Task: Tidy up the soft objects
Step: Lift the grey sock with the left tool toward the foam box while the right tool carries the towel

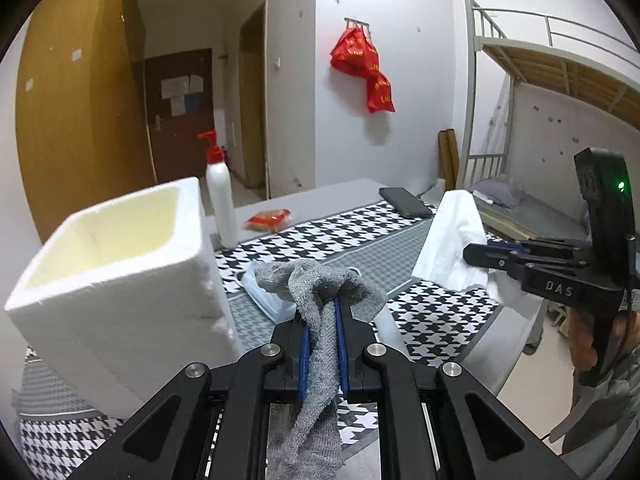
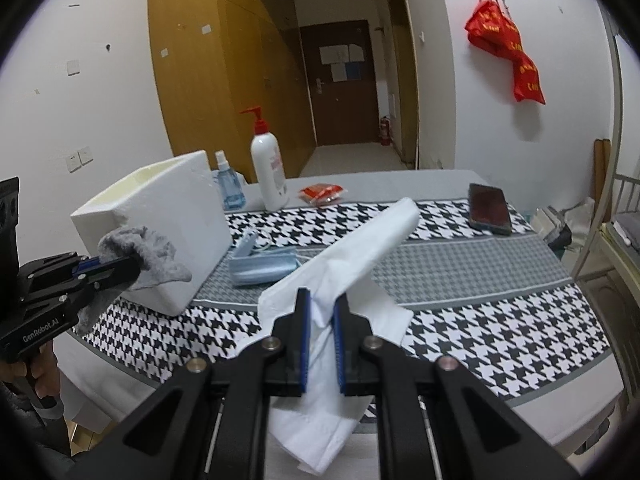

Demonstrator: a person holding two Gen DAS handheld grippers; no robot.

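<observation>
The grey sock's (image 1: 320,344) lower end runs off the 6 o'clock edge (likewise the white tissue (image 2: 320,412)).

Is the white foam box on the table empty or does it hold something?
Cannot tell fully: the foam box shows only bare inner walls; its bottom is hidden.

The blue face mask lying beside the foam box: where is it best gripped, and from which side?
Probably from above, pinching the free folded edge of the blue face mask on the side away from the foam box; it lies flat, and a small case crowds the box side.
</observation>
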